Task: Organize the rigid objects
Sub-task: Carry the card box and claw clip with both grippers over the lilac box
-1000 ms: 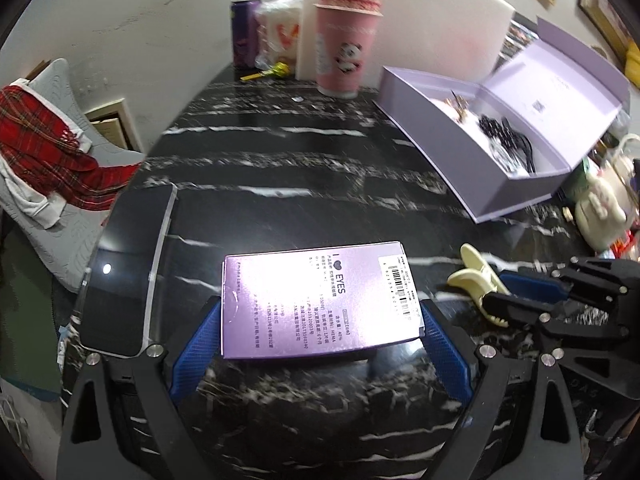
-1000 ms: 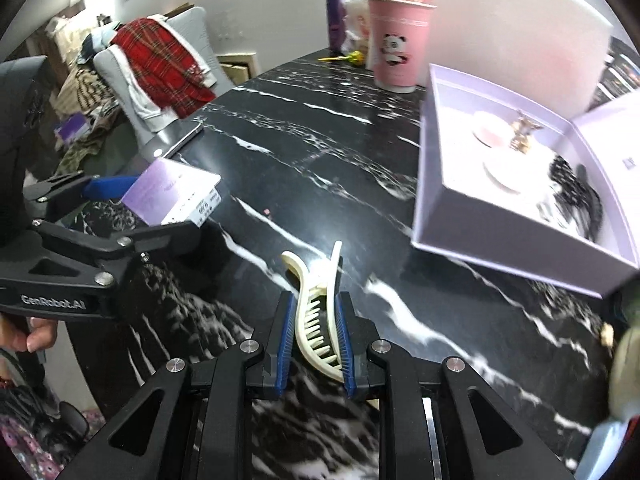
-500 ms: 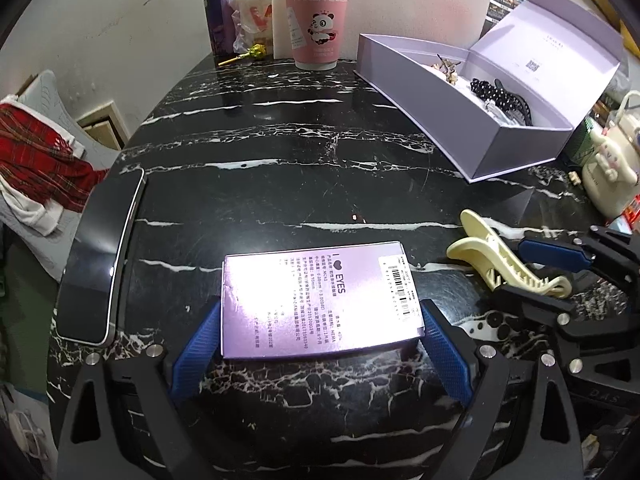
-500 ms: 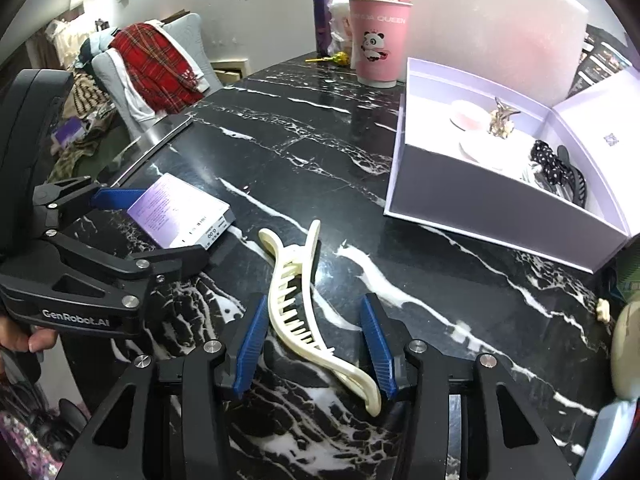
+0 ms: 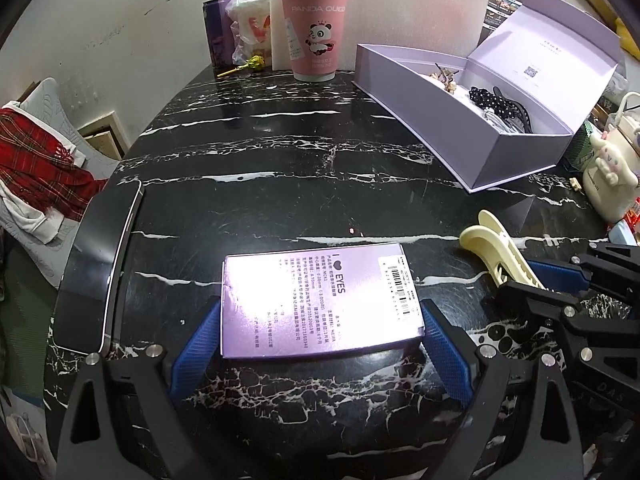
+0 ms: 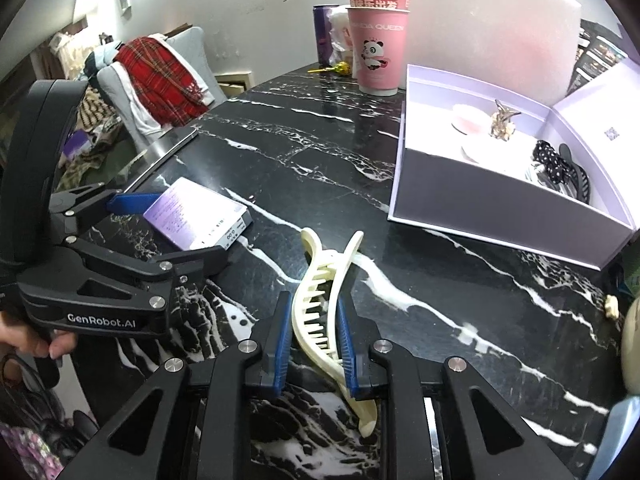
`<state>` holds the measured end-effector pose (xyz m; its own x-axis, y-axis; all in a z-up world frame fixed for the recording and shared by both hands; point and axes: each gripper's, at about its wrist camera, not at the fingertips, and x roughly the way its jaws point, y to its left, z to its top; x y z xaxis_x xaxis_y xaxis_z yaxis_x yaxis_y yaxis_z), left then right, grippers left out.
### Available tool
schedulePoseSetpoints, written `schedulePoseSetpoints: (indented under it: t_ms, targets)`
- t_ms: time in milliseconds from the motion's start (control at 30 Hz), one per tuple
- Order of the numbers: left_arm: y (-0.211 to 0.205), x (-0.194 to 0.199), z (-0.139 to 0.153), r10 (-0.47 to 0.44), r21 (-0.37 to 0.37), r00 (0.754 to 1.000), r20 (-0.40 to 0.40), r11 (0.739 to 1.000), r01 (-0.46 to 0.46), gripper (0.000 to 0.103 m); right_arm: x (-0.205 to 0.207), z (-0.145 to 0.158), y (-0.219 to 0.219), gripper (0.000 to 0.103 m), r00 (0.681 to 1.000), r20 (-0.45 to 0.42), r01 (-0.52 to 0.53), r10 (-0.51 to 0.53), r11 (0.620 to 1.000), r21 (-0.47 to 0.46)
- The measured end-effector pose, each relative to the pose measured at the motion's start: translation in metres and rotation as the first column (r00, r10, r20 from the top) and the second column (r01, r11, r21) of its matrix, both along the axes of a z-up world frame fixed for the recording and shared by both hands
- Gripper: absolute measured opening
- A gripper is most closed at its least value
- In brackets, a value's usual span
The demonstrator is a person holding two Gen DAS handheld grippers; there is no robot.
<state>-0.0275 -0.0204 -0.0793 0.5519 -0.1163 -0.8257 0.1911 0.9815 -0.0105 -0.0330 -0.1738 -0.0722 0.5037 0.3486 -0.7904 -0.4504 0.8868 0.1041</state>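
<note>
A small purple box [image 5: 320, 300] lies on the black marble table; it also shows in the right wrist view [image 6: 198, 214]. My left gripper [image 5: 320, 340] holds it between its blue pads, which press its two short sides. A cream hair claw clip [image 6: 324, 304] lies on the table to its right and also shows in the left wrist view [image 5: 498, 252]. My right gripper [image 6: 314, 336] is shut on the clip, pads against both sides. The open lilac gift box [image 5: 460, 116] stands at the back right, also in the right wrist view [image 6: 508, 208].
A phone [image 5: 100, 268] lies at the table's left edge. Stacked pink paper cups [image 5: 314, 24], a purple can [image 5: 218, 32] and a lollipop [image 5: 250, 66] stand at the back. A plush mug [image 5: 608, 176] sits far right. The gift box holds hair accessories [image 6: 556, 164].
My right gripper opened around the clip half a second ago and has now closed on it again. The left gripper still holds the purple box, and its view has tilted up.
</note>
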Motion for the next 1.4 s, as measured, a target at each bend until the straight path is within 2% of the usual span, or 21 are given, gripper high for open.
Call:
schedulePoseSetpoints:
  t_ms: [267, 633, 900, 1400]
  targets:
    - [0.001, -0.001, 0.003, -0.008, -0.041, 1.000, -0.016, 0.999, 0.007, 0.095, 0.001, 0.003, -0.003, 0.022, 1.000, 0.009, 0.020, -0.020, 1.000, 0.016]
    - [-0.010, -0.002, 0.008, -0.034, -0.028, 0.999, -0.004, 0.999, 0.034, 0.095, -0.003, 0.009, -0.007, 0.021, 0.999, 0.025, 0.040, -0.040, 0.999, 0.019]
    - [-0.016, -0.003, 0.014, -0.047, -0.029, 0.999, 0.002, 0.998, 0.047, 0.095, -0.009, 0.017, -0.011, 0.021, 0.999, 0.034, 0.036, -0.038, 0.998, 0.057]
    - [-0.040, 0.008, 0.047, -0.098, -0.036, 0.994, 0.044, 0.994, 0.100, 0.095, -0.013, 0.043, -0.037, 0.021, 0.990, 0.045, 0.131, -0.137, 0.984, 0.119]
